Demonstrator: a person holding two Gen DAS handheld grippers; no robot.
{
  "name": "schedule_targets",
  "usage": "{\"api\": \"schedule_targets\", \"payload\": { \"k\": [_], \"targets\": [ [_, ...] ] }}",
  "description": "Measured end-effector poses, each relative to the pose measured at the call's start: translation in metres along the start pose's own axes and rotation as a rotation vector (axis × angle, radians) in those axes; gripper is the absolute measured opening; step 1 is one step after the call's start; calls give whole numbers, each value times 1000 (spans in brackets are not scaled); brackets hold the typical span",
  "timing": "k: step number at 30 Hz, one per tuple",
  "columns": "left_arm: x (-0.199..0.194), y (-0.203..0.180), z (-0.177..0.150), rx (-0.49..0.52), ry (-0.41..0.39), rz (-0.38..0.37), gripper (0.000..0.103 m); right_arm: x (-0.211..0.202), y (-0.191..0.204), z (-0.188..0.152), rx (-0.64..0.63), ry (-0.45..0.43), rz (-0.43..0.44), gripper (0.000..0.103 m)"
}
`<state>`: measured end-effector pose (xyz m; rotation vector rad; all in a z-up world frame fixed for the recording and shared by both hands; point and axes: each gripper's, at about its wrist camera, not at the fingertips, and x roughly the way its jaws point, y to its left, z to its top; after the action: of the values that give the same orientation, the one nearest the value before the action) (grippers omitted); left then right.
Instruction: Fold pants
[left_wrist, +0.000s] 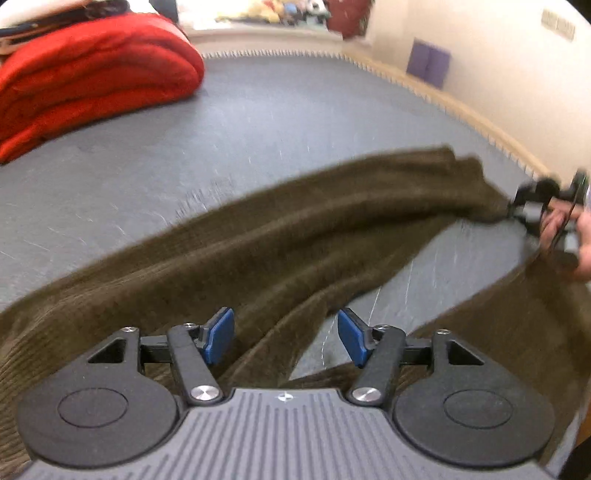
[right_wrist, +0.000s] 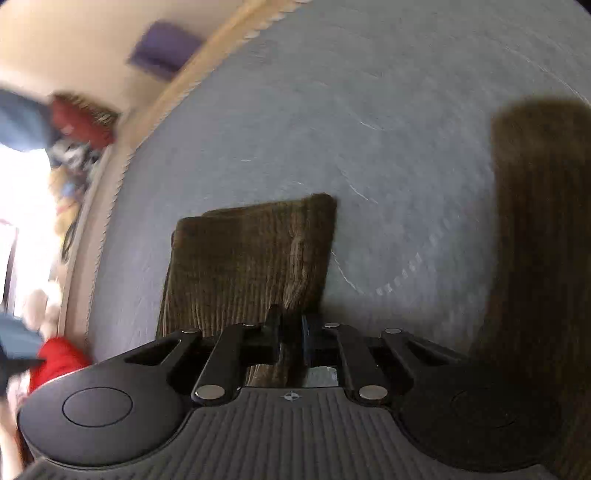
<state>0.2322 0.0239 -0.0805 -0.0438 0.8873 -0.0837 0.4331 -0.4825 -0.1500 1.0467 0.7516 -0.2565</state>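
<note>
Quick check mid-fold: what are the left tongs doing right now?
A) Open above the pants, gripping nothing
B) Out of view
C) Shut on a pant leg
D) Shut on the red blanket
A: the left tongs stand with blue pads apart over the brown pants, nothing between them.

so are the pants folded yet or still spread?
Spread: pants lie with both legs apart on the grey mat; right gripper pinches one hem.

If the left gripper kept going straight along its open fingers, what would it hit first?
Most likely the brown corduroy pants: the left gripper is open, and the cloth stretches across just beyond its fingers. The grey mat lies past it. Depth is uncertain.
</note>
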Motion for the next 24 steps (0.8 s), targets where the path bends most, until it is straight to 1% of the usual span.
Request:
{"api": "schedule_targets", "payload": {
  "k": [2, 3, 4, 6, 7, 9, 10, 11, 12, 13, 14, 15, 17, 18, 19, 20, 21, 22, 23, 24],
  "targets": [
    [17, -2, -4, 6, 37, -4, 68, 2, 11, 4, -68, 17, 22, 29],
    [23, -1, -6, 10, 53, -6, 68, 2, 12, 8, -72, 28, 43, 40],
    [29, -1, -9, 17, 73, -7, 68, 3, 14, 8, -66, 37, 61, 42],
    [39, 1, -15, 40, 106, -3, 68, 6, 12, 13, -43, 37, 65, 40],
    [44, 0, -17, 62, 125, 12, 67, 6, 10, 15, -24, 27, 66, 40],
    [50, -1, -20, 112, 140, 50, 59, 4, 1, 18, 1, 18, 70, 40],
    [51, -2, -22, 132, 141, 68, 47, 2, 5, 19, 8, 11, 68, 40],
    [51, -2, -22, 150, 143, 83, 28, 3, 0, 17, 9, 5, 66, 40],
    [49, -1, -21, 165, 149, 84, 15, 3, 1, 19, 5, 0, 62, 34],
    [46, 0, -18, 173, 166, 72, 9, 1, 2, 17, -2, -11, 58, 15],
    [40, 0, -15, 184, 170, 61, 8, 1, 6, 18, -16, -25, 54, 6],
    [28, 0, -11, 208, 150, 53, 8, 1, 10, 19, -29, -41, 55, 7],
    [8, 3, -3, 256, 104, 59, 8, -12, 29, 23, -75, -93, 68, 6],
    [-2, 10, -1, 260, 98, 56, 8, -20, 41, 26, -102, -122, 74, 6],
    [-8, 19, -1, 244, 102, 36, 8, -31, 52, 28, -126, -154, 79, 5],
    [-12, 28, -3, 221, 114, -7, 8, -41, 61, 29, -152, -184, 62, 5],
    [-14, 35, -7, 207, 137, -68, 8, -48, 64, 30, -179, -212, 8, 5],
    [-11, 38, -14, 214, 179, -120, 8, -49, 62, 30, -195, -225, -53, 5],
    [-5, 34, -20, 232, 220, -136, 10, -44, 54, 29, -199, -207, -125, 6],
    [1, 32, -29, 248, 265, -143, 14, -35, 46, 28, -200, -161, -186, 6]
  ]
}}
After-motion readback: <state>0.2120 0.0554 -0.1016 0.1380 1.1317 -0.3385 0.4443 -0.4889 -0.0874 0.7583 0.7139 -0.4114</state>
